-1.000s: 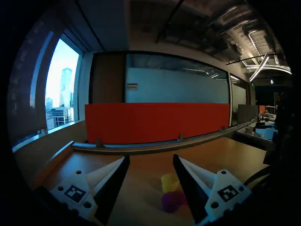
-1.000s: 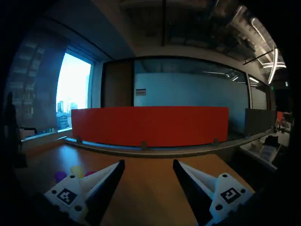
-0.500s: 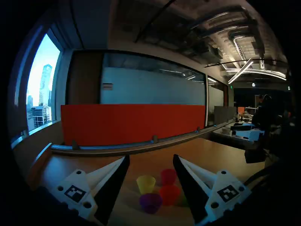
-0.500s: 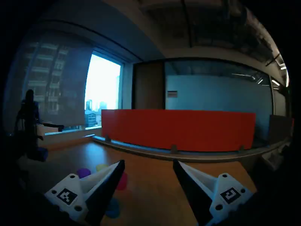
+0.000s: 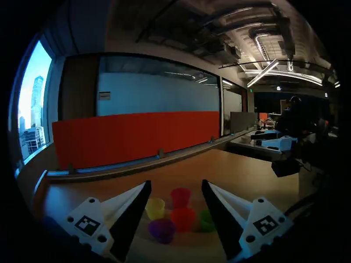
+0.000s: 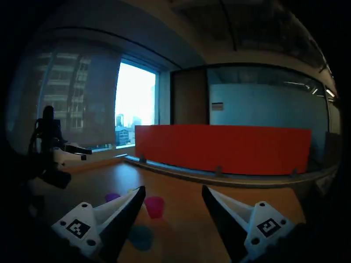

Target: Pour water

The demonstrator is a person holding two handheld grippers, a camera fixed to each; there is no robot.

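Both hands have just swung toward the cluster of small plastic cups on the wooden desk (image 5: 245,171), on the near side of the long orange-red partition panel (image 5: 136,136); that is the change that matters, since the pouring now has its targets in front of it, though I can make out no jug or bottle of water. The left gripper (image 5: 175,182) hangs with its jaws spread and nothing between them; framed in its gap, well short of the panel, stand the translucent yellow cup (image 5: 155,207), the magenta cup (image 5: 180,196), the orange-red cup (image 5: 183,218), the purple cup (image 5: 161,229) and the green cup (image 5: 205,219), bunched close together. The right gripper (image 6: 173,188) is likewise wide apart and empty; in the right gripper view the magenta cup sits in its gap, with a blue cup (image 6: 140,236) farther from the panel. A second ago the left gripper view caught just the yellow and purple cups, low down; half a second ago four; now five, with the panel slid leftward. In the right gripper view the cups peeped from behind the left finger a second ago; they have since drifted into the gap, and the bright window (image 6: 136,109) off the panel's left end has widened. I judge this an approach; no grasp has begun.
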